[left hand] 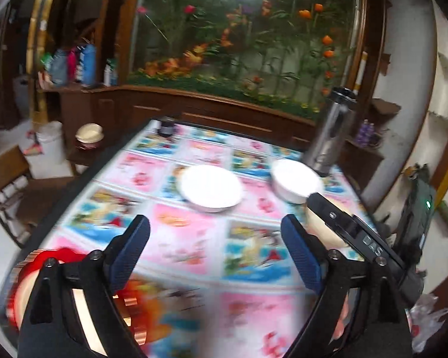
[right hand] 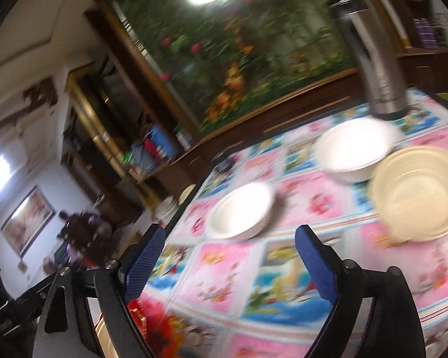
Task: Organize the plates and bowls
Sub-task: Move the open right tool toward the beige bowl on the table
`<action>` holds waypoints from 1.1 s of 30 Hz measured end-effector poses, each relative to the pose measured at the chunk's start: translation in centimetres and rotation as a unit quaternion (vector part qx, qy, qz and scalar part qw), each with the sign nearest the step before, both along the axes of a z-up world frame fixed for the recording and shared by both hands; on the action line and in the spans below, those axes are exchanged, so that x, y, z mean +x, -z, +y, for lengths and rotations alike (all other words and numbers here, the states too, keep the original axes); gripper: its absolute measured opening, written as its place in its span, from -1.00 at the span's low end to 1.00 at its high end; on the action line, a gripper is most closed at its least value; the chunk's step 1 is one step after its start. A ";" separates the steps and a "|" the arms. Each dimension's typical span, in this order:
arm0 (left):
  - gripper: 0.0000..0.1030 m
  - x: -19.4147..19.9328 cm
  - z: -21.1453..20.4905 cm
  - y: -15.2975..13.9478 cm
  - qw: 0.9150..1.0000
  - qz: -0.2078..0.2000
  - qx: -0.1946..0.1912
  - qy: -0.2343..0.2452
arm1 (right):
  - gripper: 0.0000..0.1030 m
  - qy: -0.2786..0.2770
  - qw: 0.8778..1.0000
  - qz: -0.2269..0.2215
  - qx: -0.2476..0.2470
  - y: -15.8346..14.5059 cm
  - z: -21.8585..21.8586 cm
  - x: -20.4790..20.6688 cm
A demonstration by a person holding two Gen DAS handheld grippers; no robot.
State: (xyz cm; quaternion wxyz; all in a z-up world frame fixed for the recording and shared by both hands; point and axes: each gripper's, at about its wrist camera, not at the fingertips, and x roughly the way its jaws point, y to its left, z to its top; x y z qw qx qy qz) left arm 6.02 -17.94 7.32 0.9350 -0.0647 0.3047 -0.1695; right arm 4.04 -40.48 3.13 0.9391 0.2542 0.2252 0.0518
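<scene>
A: Across the bright patterned tablecloth (left hand: 194, 238), plenty of dishes. Biggest first?

B: Tall steel flask (left hand: 328, 131) at the far right edge, standing upright. Just in front of it, white bowl (left hand: 295, 182), nearly touching the flask's base.

A: And left of that bowl?

B: White plate (left hand: 210, 188), flat on the cloth, set apart from the bowl, roughly mid-table.

A: From the right wrist view, anything more?

B: Cream plate (right hand: 418, 194) with a cream bowl (right hand: 424, 191) sitting inside it, just beside the white bowl on the near right. Too blurred for finer detail.

A: Near left corner?

B: Red scalloped plate (left hand: 33, 271), partly hidden behind the left gripper's frame.

A: Grippers, then.

B: Left gripper (left hand: 215, 253) hovering above the cloth, blue pads spread wide, nothing between them. Right gripper (right hand: 230, 256) likewise spread apart, empty, tilted, aimed toward the white plate.
</scene>
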 end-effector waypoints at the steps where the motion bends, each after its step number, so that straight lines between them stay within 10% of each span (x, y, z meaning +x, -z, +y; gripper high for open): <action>1: 0.82 0.2 -0.7 0.1 1.000 0.004 -0.008 0.005 | 0.80 0.009 1.000 -0.001 0.002 0.0 -1.0 -0.4; 11: 1.00 4.0 -12.6 2.7 0.999 -0.020 -0.040 0.018 | 0.98 0.088 0.994 -0.005 0.071 0.6 -13.8 -3.8; 20: 1.00 7.5 -20.0 8.6 0.990 0.095 0.092 0.045 | 0.99 0.131 0.977 0.036 0.165 3.6 -21.6 -4.5; 28: 1.00 4.1 -18.5 5.5 0.994 -0.052 0.093 0.028 | 1.00 0.146 0.980 0.031 0.129 3.7 -20.4 -4.5; 33: 1.00 5.2 -17.4 5.3 0.997 -0.040 0.060 0.041 | 1.00 0.162 0.980 0.025 0.108 3.9 -19.8 -4.4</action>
